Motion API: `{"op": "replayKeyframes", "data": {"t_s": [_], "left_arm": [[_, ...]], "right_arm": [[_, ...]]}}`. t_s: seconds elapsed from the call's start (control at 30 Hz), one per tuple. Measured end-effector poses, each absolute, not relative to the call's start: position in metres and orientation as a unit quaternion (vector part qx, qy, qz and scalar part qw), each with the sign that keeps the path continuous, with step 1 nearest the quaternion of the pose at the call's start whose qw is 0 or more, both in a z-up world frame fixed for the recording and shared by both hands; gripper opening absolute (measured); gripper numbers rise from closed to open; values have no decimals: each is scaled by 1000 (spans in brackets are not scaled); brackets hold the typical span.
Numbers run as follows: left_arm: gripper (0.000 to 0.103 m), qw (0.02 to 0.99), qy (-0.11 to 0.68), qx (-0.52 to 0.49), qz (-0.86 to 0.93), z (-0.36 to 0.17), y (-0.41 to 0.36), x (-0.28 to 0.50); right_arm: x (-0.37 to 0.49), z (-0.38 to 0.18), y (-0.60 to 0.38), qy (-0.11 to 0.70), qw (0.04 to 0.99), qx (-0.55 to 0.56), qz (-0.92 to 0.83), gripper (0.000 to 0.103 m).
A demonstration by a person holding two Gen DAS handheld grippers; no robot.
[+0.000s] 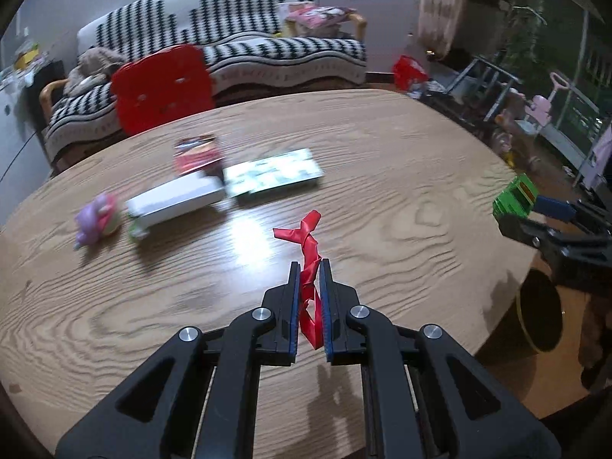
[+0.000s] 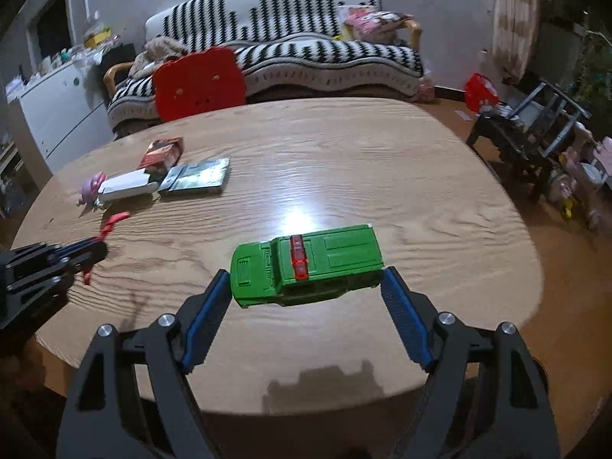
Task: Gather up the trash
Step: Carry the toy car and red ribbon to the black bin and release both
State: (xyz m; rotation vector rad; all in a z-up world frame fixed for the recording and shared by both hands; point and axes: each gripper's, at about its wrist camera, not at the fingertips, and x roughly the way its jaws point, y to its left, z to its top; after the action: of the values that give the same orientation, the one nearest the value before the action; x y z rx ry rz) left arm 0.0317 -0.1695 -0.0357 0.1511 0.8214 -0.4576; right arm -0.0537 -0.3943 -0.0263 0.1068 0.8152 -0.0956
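Note:
My left gripper (image 1: pixel 310 267) is shut on a twisted red ribbon scrap (image 1: pixel 309 244) and holds it above the wooden table (image 1: pixel 382 153); the ribbon also shows in the right wrist view (image 2: pixel 111 223) beside the left gripper (image 2: pixel 91 248). My right gripper (image 2: pixel 306 279) is shut on a green toy car (image 2: pixel 306 264), gripped end to end above the table's near edge. The car (image 1: pixel 514 201) shows at the far right of the left wrist view. A dark waste bin (image 1: pixel 539 315) stands on the floor below the table's right edge.
On the table's left side lie a red packet (image 2: pixel 162 151), a white box (image 2: pixel 126 187), a green-printed flat pack (image 2: pixel 199 176) and a small pink toy (image 2: pixel 91 185). A red chair (image 2: pixel 199 82) and a striped sofa (image 2: pixel 290 49) stand behind. Clutter fills the floor at right.

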Motion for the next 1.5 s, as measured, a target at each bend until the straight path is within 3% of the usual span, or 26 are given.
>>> {"op": "replayKeyframes", "data": {"t_s": [0.37,0.8,1.5], "left_arm": [[9,862,368,103,-332,-33,-310,-8],[9,769,387,126,-493,-74,-477,-95],[9,687,438,153,-560,-137,-584,-133]], "right_arm": [[-164,-33,-527,382,902,122,-160,77],[-296,-67,-657,381,848,249,-272,78],[-321,-82,-696,379,818,300,-311,78]]}}
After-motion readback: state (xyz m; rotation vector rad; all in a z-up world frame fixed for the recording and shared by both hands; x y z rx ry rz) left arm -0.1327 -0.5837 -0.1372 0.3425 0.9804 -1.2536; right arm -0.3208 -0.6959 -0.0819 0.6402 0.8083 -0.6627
